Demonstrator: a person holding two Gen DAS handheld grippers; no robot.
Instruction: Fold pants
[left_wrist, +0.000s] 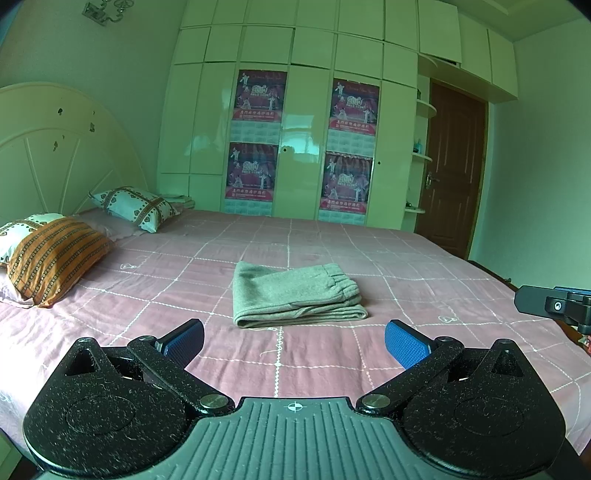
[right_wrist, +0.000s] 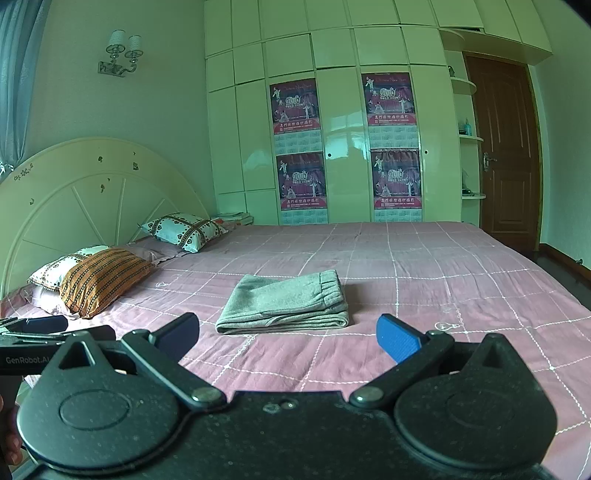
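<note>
Grey pants (left_wrist: 295, 295) lie folded into a compact rectangle on the pink checked bed (left_wrist: 424, 280), elastic waistband on top toward the right. The right wrist view shows the same pants (right_wrist: 286, 304) ahead of centre. My left gripper (left_wrist: 294, 341) hovers over the bed's near side, open, nothing between its blue pads, a short way back from the pants. Likewise open and empty, my right gripper (right_wrist: 288, 334) is held back from the pants. Part of the right gripper (left_wrist: 554, 304) shows at the right edge of the left wrist view, and the left gripper (right_wrist: 55, 332) at the left edge of the right wrist view.
Pillows (left_wrist: 55, 254) (left_wrist: 136, 206) lie by the cream headboard (left_wrist: 55, 147) on the left. White wardrobes with posters (left_wrist: 295, 140) stand behind the bed, a brown door (left_wrist: 454, 166) to their right. Pink bedspread (right_wrist: 443, 277) spreads around the pants.
</note>
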